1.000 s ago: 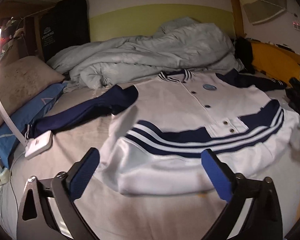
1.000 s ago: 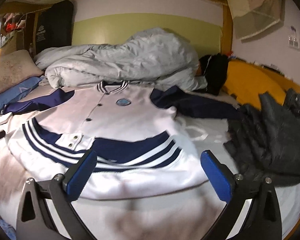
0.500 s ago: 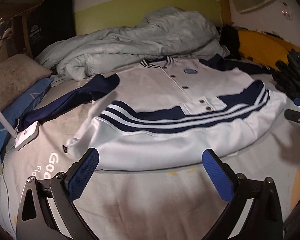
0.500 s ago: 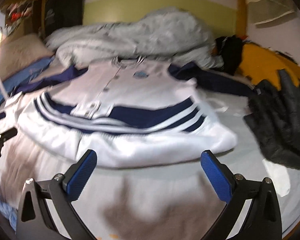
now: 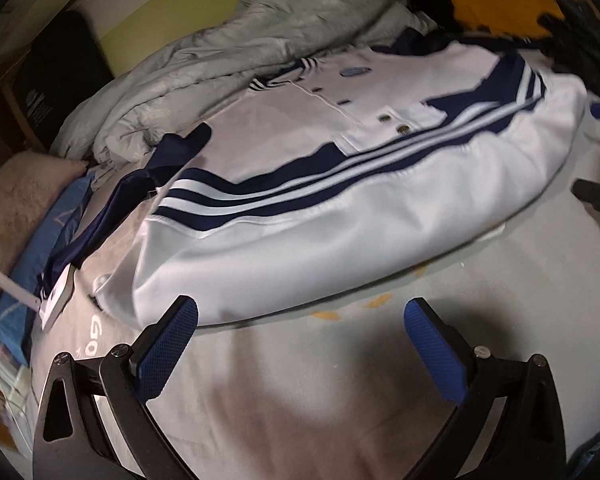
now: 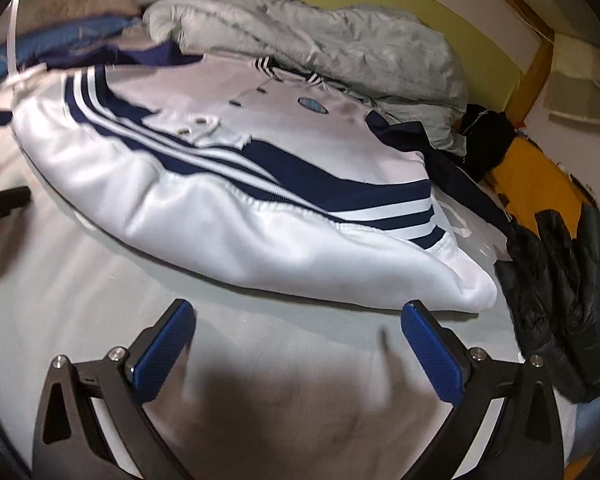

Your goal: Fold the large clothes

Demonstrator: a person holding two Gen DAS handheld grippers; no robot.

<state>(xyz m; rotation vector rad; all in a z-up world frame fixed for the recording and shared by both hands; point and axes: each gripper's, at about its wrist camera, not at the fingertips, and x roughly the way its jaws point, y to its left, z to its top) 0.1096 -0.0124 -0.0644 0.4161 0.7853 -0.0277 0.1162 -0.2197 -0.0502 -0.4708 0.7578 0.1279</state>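
Note:
A white jacket (image 5: 320, 216) with navy stripes and navy sleeves lies front up on the bed, collar toward the far wall. It also shows in the right wrist view (image 6: 236, 200). My left gripper (image 5: 300, 312) is open and empty, just short of the hem near the jacket's lower left corner. My right gripper (image 6: 298, 316) is open and empty, just short of the hem near its lower right corner (image 6: 476, 292). Each gripper's tip shows at the edge of the other's view.
A rumpled grey duvet (image 5: 260, 40) lies behind the jacket. A black puffer coat (image 6: 564, 272) lies to the right. A blue pillow (image 5: 40, 248) and a white charger (image 5: 56, 296) lie to the left. An orange cushion (image 5: 496, 4) sits at the back right. Grey bedsheet (image 5: 300, 392) lies under the grippers.
Both grippers have dropped lower and tilted toward the jacket's hem, the left one rolling left and the right one rolling right. Both stay open.

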